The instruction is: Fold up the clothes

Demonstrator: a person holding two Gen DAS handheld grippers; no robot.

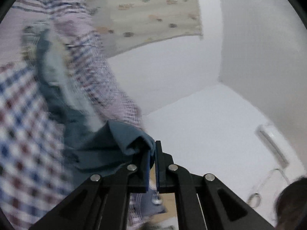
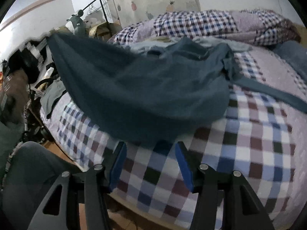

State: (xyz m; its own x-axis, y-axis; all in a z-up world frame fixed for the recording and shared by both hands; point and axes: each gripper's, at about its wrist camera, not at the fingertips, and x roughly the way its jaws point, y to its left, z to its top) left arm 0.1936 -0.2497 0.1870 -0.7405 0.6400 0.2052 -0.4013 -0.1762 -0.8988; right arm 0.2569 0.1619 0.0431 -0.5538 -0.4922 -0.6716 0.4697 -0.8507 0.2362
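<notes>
Teal garment on purple, blue and white checked bedding.

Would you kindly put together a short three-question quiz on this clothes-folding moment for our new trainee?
1. True or false: the left gripper is shut on the teal garment.
2. The right gripper has its jaws: A) clamped on cloth, B) open, C) out of view.
3. Fill in: the garment lies on a ______ bed cover.

Key: 1 true; 2 B; 3 checked.
</notes>
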